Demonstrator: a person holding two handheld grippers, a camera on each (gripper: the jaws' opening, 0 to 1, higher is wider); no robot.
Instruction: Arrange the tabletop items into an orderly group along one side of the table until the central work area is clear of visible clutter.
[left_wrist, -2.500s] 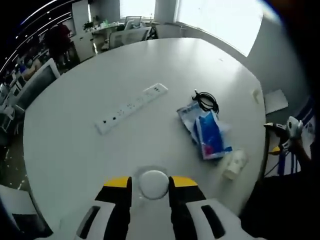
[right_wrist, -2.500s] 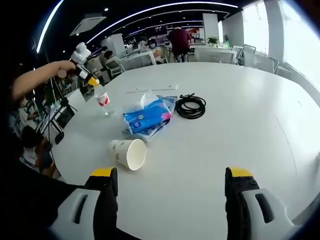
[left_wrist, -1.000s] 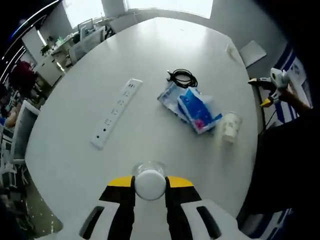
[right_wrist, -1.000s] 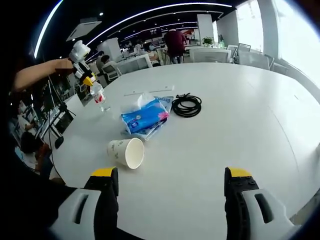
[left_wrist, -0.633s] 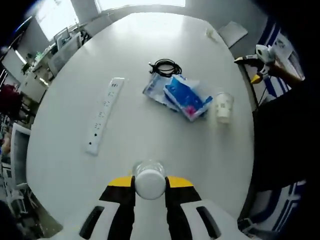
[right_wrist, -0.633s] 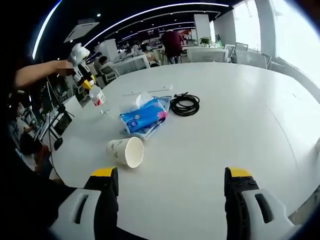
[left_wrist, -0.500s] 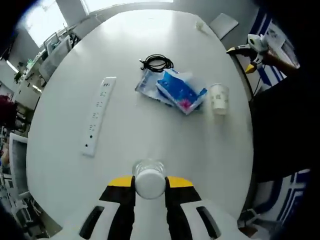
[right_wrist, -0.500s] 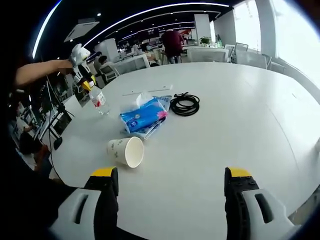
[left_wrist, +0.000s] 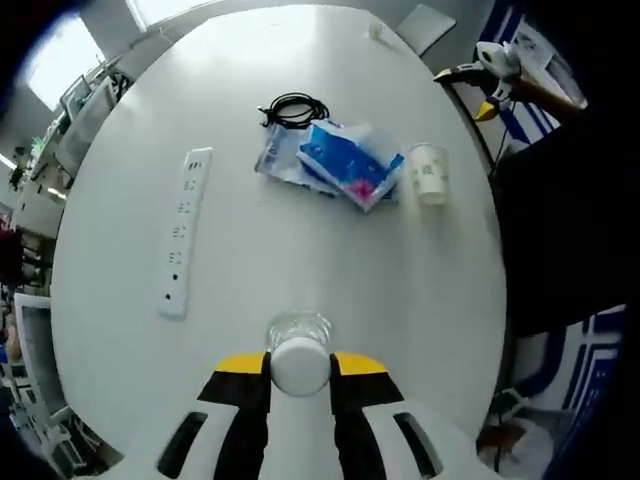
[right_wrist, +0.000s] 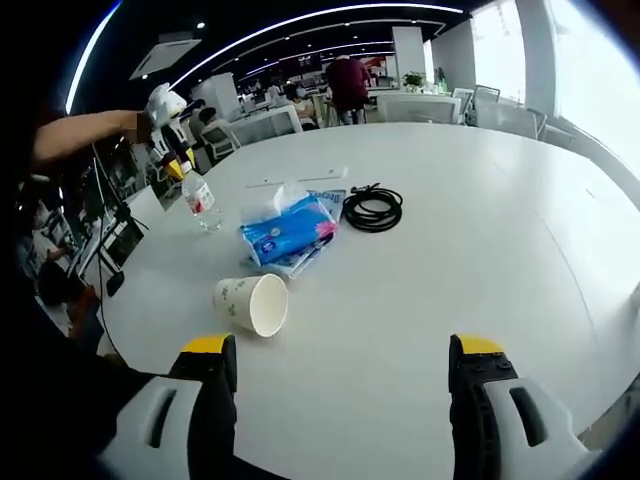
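Observation:
My left gripper (left_wrist: 300, 362) is shut on a clear water bottle (left_wrist: 298, 332) with a white cap, held upright near the table's edge. In the right gripper view that bottle (right_wrist: 200, 199) hangs from the left gripper (right_wrist: 178, 160) at the table's left rim. A white power strip (left_wrist: 181, 232), a coiled black cable (left_wrist: 293, 110), a blue tissue pack (left_wrist: 351, 166) and a paper cup (left_wrist: 428, 172) on its side lie on the white table (left_wrist: 300, 250). My right gripper (right_wrist: 343, 352) is open over the near edge, short of the cup (right_wrist: 252, 302).
The tissue pack (right_wrist: 290, 232), cable (right_wrist: 373, 210) and power strip (right_wrist: 300, 181) sit left of centre; the table's right half (right_wrist: 500, 230) is bare. The right gripper (left_wrist: 490, 75) shows beyond the table's rim. Desks, chairs and a person in red (right_wrist: 350, 82) stand behind.
The left gripper view has rolled and pulled higher above the table, still holding the bottle. In the right gripper view the bottle has barely shifted; the right gripper stays open and still.

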